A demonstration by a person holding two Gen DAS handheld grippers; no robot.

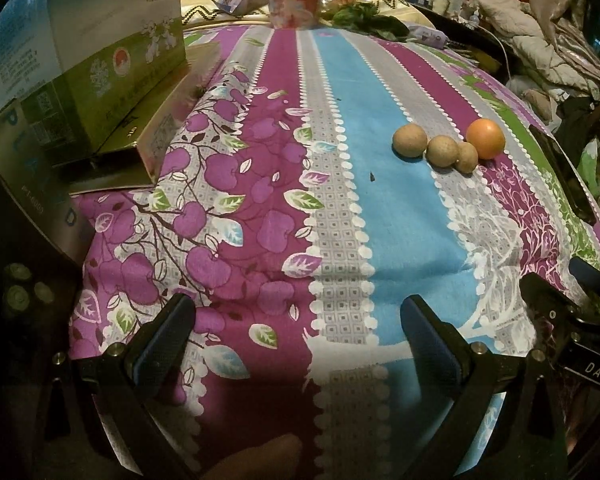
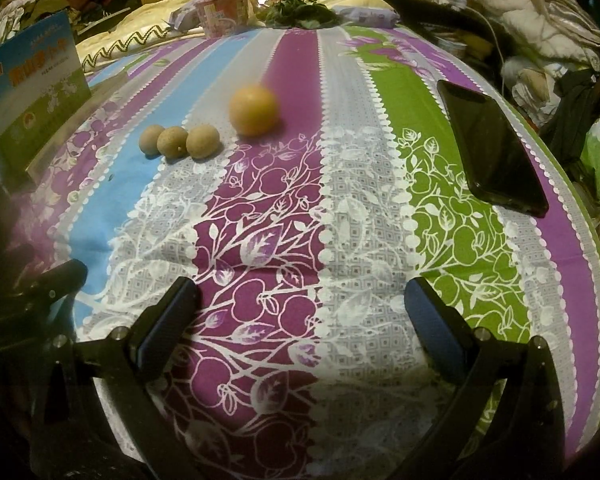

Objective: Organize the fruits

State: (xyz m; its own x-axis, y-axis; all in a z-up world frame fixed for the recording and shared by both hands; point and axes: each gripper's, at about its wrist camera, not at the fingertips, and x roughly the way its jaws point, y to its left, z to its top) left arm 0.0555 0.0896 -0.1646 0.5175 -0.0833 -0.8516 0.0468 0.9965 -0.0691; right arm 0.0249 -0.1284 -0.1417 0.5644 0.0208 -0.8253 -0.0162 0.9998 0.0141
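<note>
An orange (image 1: 485,138) (image 2: 254,110) lies on the striped floral cloth (image 1: 340,120) (image 2: 340,140). Three small brown round fruits (image 1: 442,151) (image 2: 173,142) lie in a row touching each other, just left of the orange. My left gripper (image 1: 298,316) is open and empty, low over the cloth's near edge, well short of the fruits. My right gripper (image 2: 302,300) is open and empty, also near the front edge. The right gripper's body shows at the right edge of the left wrist view (image 1: 572,312).
A blue-green printed box (image 1: 100,52) (image 2: 32,92) stands at the left on dark flat boxes. A black phone (image 2: 492,148) (image 1: 560,172) lies at the right. A red bowl (image 1: 296,4) (image 2: 222,14), leafy greens (image 2: 300,12) and packets sit at the back. Clutter lies right.
</note>
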